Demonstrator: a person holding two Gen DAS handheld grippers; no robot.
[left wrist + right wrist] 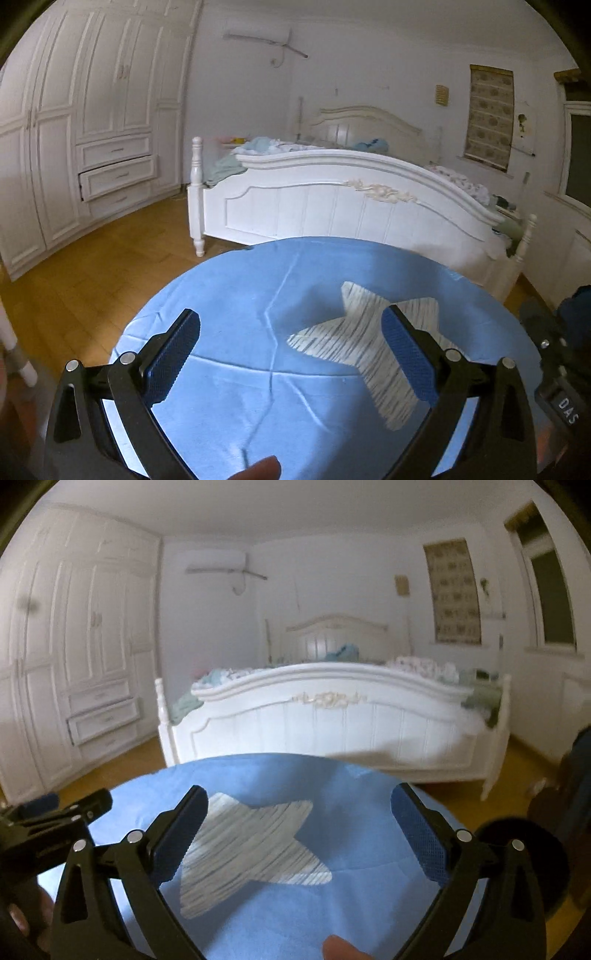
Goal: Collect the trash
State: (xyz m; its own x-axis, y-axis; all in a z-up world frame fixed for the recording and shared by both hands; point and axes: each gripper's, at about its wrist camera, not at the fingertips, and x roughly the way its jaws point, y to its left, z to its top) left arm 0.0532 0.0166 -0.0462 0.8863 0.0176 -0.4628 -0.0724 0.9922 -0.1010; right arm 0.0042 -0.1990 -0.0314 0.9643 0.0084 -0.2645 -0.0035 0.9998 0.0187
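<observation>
A round table under a blue cloth [229,332] fills the foreground of both wrist views. A grey-white striped, star-shaped patch [354,332] [251,842] lies flat on the cloth. I cannot make out any loose trash. My left gripper [291,314] hangs over the table, open and empty, with the star by its right finger. My right gripper [300,790] is open too, nothing between its pads, the star by its left finger. Each gripper shows at the edge of the other's view: the right gripper [546,350] and the left gripper [55,805].
A white bed [332,199] [325,716] strewn with clothes stands right behind the table. White wardrobes [74,129] with one drawer ajar line the left wall. Wooden floor [92,266] lies between them. A person's fingertip [258,469] shows at the bottom edge.
</observation>
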